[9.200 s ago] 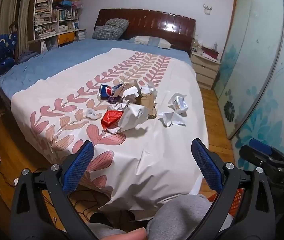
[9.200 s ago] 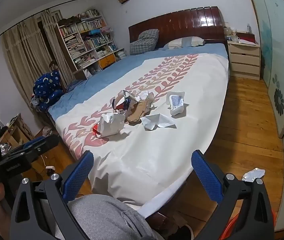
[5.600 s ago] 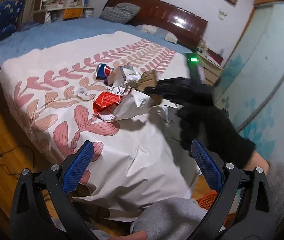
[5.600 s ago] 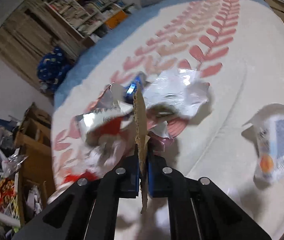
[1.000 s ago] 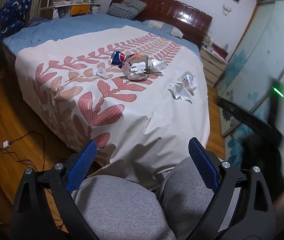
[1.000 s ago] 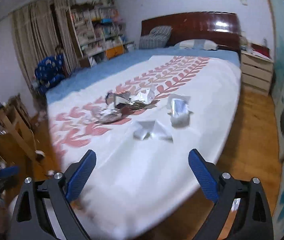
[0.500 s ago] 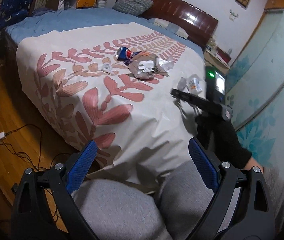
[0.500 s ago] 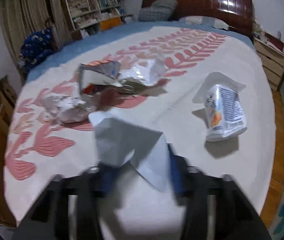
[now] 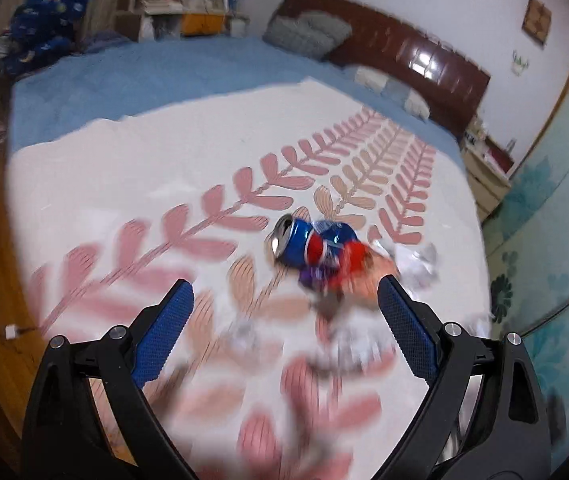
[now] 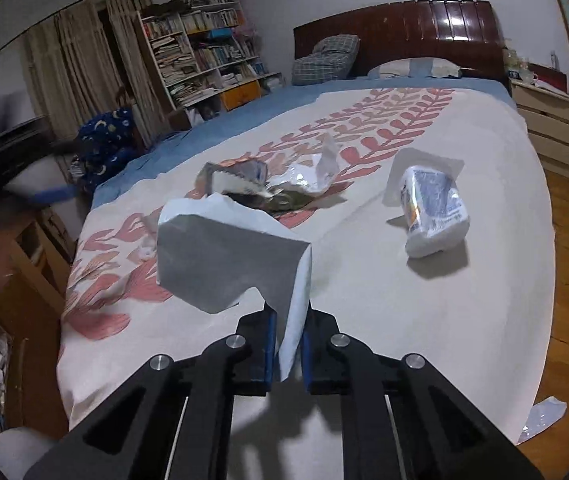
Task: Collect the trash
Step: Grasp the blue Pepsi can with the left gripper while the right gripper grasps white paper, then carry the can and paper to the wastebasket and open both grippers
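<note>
now right claw had pinched the white paper sheet, lifted off the bed; left claw wide, nearing crushed pepsi can.

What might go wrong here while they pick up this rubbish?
The right gripper pinches only a narrow edge of the paper, so it could slip out. The left gripper is open and its view is blurred; it may knock the can rather than grip it.
</note>
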Motion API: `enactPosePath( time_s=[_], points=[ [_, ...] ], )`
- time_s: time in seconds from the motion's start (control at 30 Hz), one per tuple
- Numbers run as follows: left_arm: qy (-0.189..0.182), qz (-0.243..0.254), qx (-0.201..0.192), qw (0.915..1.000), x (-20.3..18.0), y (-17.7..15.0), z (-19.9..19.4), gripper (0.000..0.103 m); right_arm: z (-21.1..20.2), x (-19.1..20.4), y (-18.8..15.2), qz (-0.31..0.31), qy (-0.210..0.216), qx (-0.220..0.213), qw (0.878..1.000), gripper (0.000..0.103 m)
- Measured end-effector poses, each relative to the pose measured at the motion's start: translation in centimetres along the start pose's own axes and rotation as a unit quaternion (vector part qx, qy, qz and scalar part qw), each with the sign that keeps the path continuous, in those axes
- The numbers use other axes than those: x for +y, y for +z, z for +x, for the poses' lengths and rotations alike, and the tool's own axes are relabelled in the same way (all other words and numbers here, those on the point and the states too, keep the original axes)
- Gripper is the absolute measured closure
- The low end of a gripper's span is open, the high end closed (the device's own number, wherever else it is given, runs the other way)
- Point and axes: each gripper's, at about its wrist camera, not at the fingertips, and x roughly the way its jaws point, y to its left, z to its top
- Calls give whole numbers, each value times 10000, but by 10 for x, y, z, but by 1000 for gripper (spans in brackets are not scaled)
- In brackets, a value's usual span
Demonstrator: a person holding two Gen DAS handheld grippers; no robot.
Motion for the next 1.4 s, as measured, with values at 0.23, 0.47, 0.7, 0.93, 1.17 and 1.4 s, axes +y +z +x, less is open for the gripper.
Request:
enactPosePath(
  time_s=[0.23, 0.47, 0.7, 0.93, 1.17, 1.4],
  points=[
    [8, -782, 1169, 9901, 3, 43, 147, 11, 3, -13, -9, 264, 129, 126, 9995, 91],
    [407, -873, 1644, 9817, -4, 31, 191, 50, -1, -19, -13, 458, 182, 113, 9987, 91],
    [195, -963, 1776, 9792, -32, 41, 183, 59, -11, -14, -11, 414, 213, 132, 9988, 91],
    [480, -730, 471, 9951, -35, 83, 87, 60, -59, -5, 17, 13, 265, -233, 9994, 92],
    [142, 491, -714, 9961, -99, 112, -64, 60, -176, -18, 67, -220, 178, -1045, 9941, 92],
    [-1124, 1145, -962, 9823, -195, 50, -167, 60, -321, -65, 41, -214, -440, -1544, 9868, 92]
  ],
)
